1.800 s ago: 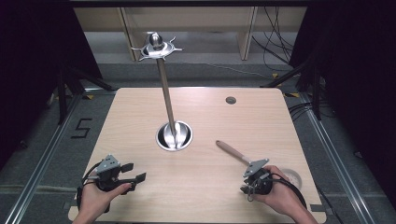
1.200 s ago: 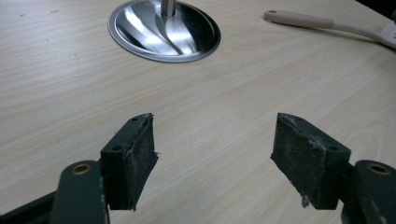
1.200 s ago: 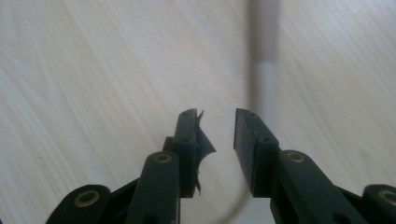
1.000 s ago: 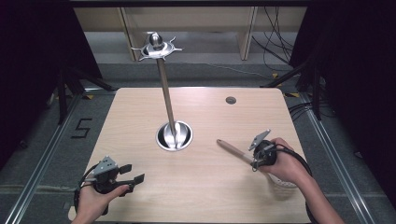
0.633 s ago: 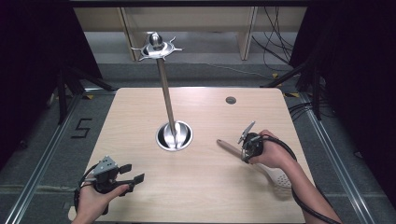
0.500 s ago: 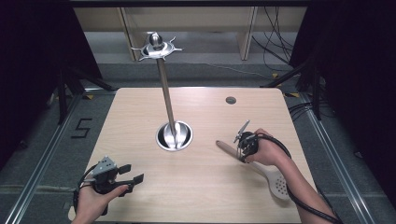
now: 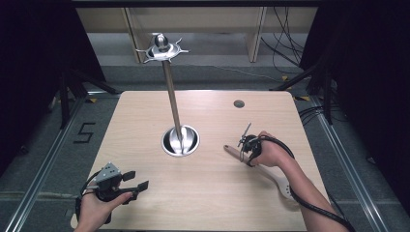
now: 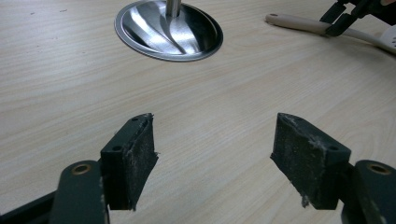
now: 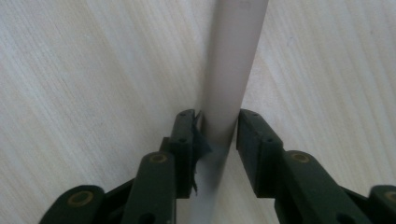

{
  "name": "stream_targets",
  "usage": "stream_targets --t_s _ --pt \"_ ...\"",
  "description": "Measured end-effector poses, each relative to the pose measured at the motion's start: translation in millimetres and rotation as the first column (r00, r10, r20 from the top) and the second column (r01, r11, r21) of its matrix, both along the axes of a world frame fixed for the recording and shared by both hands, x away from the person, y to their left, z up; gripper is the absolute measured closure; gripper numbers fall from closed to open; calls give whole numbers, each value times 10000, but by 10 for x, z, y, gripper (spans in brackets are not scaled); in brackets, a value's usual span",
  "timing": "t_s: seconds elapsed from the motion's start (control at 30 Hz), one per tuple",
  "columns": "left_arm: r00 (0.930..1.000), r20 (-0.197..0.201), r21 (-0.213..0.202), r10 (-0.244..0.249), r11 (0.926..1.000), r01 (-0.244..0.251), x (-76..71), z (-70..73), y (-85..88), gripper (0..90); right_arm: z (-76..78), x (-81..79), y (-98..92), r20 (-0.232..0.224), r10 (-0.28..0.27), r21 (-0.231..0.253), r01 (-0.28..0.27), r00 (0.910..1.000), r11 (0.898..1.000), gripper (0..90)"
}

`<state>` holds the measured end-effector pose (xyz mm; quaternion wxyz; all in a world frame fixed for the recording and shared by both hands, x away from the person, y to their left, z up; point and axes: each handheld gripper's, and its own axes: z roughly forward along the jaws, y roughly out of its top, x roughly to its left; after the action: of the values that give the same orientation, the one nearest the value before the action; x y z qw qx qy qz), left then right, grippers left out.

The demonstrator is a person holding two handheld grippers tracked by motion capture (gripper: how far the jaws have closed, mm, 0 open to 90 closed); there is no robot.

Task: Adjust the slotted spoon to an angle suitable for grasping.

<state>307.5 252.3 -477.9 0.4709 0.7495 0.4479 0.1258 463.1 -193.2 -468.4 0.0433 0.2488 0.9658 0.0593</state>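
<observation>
Now the wooden table (image 7: 212, 193) is seen carrying everything, with a tall steel utensil stand (image 7: 170, 92) rising from its round base (image 7: 180, 141) near the middle, a ring of hooks at its top. To the right of that base, well apart from it, a slotted spatula (image 7: 278, 178) is laid flat on the table, its pale handle aimed up and left toward the stand and its white head hidden partly under the person's right forearm.

Over that handle the right gripper (image 7: 244, 146) is held, tipped down, and its jaws have just been closing: in the right gripper view the handle (image 9: 229, 65) is flanked by both pads, snug on either side, so it is judged to be gripped, though perhaps not yet firmly. The left gripper (image 7: 138, 181) is parked low at the near left corner, jaws wide apart with nothing but bare table between them.

For the pick-up to be done well, the squeeze should be finished squarely across the handle before any lift is tried. The grip sits toward the free end, far from the head, so a heavy head could swing down; a firm hold and a slow, level raise are called for. The handle end should be kept clear for hanging on a hook, if that is the aim.
</observation>
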Motion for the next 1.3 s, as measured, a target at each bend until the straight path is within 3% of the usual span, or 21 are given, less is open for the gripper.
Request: stream_targets --t_s 0.47,0.53,0.6,0.73,0.9,1.07,1.1,1.17,1.3 --pt "10000 -23 51 16 10000 -16 -1 0 2 286 -15 12 27 -104 -154 -128 152 9998 9998 716" --pt "10000 -30 78 -4 10000 5 -1 0 8 286 -23 13 12 -93 119 79 -118 9999 9999 728" --pt "10000 -47 76 37 10000 -37 -4 1 10 286 -11 -20 25 -171 -122 129 124 9998 9998 735" --pt "10000 -25 124 -15 9999 15 -3 2 11 286 43 -118 27 349 461 564 -480 9983 9973 747" --pt "10000 -61 83 48 10000 -47 -4 -1 8 286 139 -214 -26 823 521 1013 -603 9952 9930 748" --pt "10000 -66 83 63 9999 -63 -2 -2 5 286 271 -348 -125 1399 375 1834 -631 9894 9810 749" --pt "10000 -43 41 62 10000 -62 0 -6 4 286 300 -359 -154 1650 597 2053 -934 9845 9742 749" --pt "9999 -88 66 106 9999 -105 -1 -5 4 286 350 -396 -190 1796 422 2365 -847 9828 9679 749" --pt "9999 -86 78 102 9999 -101 -5 -1 10 287 466 -475 -256 2128 273 3287 -979 9767 9394 749"
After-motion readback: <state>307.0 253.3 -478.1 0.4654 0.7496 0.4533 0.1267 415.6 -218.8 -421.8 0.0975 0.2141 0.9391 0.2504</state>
